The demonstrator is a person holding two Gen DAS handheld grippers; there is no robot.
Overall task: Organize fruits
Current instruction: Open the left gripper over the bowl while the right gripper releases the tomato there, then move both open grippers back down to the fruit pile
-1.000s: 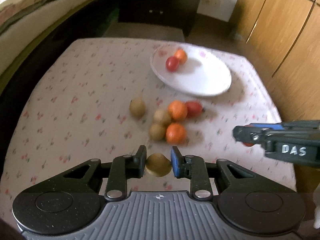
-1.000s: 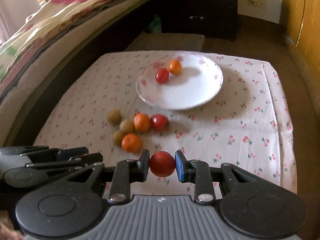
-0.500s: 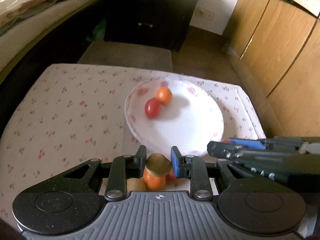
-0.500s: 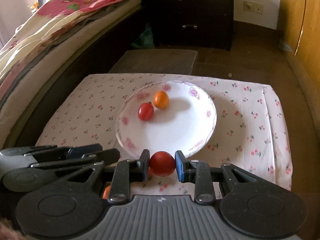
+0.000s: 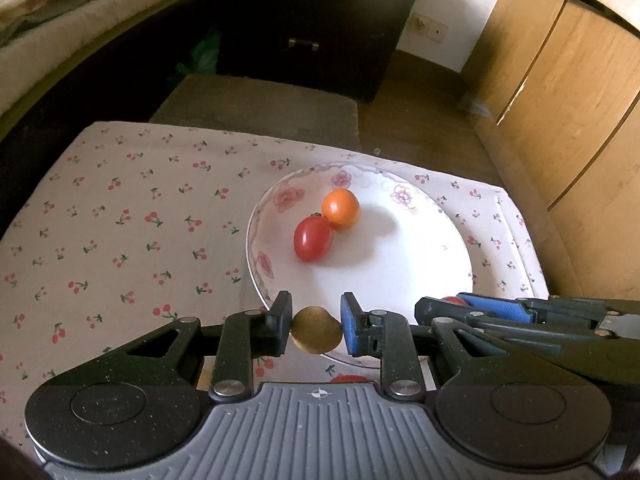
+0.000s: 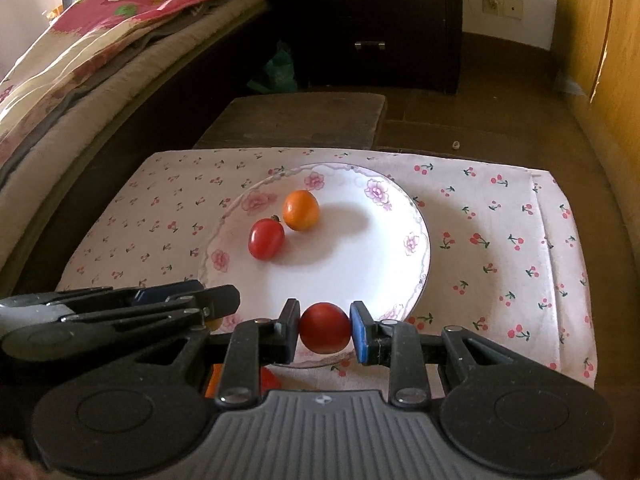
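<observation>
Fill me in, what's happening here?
A person with two handheld grippers is moving fruit onto the white plate. The left gripper is shut on a brown fruit, the right gripper on a red tomato, both at the plate's near rim. A tomato and an orange fruit already sit on it.

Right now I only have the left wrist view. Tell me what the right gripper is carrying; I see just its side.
Observer: The right gripper is shut on a round red tomato, over the plate's near rim.
Operator: Give me what lies under my camera body.
Observer: Under the grippers, the right wrist view shows an orange fruit and a red one on the cloth, partly hidden.
Operator: Describe the room to my far left.
Observer: A folded pink floral blanket lies on the bed there.
</observation>
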